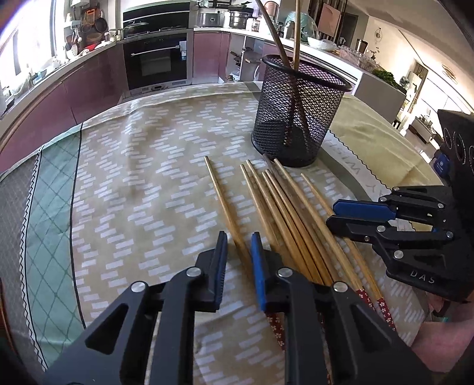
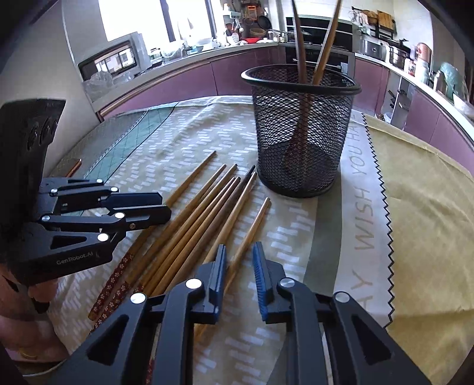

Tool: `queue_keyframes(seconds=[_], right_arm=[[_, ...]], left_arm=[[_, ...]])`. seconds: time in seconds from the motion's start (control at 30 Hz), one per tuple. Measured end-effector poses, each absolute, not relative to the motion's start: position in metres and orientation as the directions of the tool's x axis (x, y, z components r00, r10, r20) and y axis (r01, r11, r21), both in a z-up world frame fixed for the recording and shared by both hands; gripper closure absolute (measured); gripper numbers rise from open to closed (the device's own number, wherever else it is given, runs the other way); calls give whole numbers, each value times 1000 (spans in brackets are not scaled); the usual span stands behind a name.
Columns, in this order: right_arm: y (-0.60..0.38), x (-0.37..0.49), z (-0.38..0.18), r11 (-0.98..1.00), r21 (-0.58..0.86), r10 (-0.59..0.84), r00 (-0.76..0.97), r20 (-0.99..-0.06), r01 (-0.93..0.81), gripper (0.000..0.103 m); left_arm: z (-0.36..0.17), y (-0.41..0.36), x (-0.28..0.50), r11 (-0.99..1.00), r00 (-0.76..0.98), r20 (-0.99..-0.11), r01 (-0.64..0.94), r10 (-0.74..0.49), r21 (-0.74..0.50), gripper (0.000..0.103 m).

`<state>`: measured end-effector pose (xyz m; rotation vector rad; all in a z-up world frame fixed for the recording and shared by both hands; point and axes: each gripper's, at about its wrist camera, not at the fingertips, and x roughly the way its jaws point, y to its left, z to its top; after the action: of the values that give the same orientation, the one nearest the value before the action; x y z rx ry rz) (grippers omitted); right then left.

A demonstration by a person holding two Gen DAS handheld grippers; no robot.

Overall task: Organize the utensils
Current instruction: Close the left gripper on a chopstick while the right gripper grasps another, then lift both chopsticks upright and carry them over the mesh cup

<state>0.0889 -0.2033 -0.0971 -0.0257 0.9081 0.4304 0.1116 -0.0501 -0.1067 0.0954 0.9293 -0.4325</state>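
To my left the cloth-covered counter [image 1: 133, 177] lies bare out to its edge. My left claw [image 1: 239, 254] stands apart, straddling the outermost chopstick [image 1: 225, 204], gripping nothing. The chopsticks [image 2: 195, 225] lie fanned flat, tips toward the mesh holder [image 2: 299, 133], which holds two upright. My right claw [image 2: 239, 266] stands apart over the rightmost chopstick [image 2: 251, 231], clamped on nothing.

Bright daylight from blown-out windows [image 2: 133, 17], sharp centre, fisheye-warped dark corners
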Motion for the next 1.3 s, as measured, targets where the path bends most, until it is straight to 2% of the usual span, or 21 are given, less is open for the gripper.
queue_keyframes(seconds=[0.17, 0.3, 0.53, 1.0, 1.3], right_arm=[[-214, 92, -98, 907, 237, 397, 524, -753, -347, 95], [-220, 91, -96, 903, 264, 415, 530, -740, -338, 98], [-222, 85, -82, 873, 294, 474, 537, -698, -390, 98], [-206, 95, -98, 881, 231, 426, 477, -769, -414, 96], [-206, 95, -93, 876, 227, 435, 495, -752, -425, 98]], left_arm=[[-107, -43, 111, 925, 528, -785, 351, -323, -145, 95], [-102, -35, 106, 929, 543, -771, 329, -334, -171, 95], [-95, -37, 91, 900, 525, -755, 390, -393, -196, 95], [-109, -48, 92, 884, 484, -791, 444, -375, -147, 94], [-105, -52, 100, 893, 500, -787, 427, -363, -141, 96]])
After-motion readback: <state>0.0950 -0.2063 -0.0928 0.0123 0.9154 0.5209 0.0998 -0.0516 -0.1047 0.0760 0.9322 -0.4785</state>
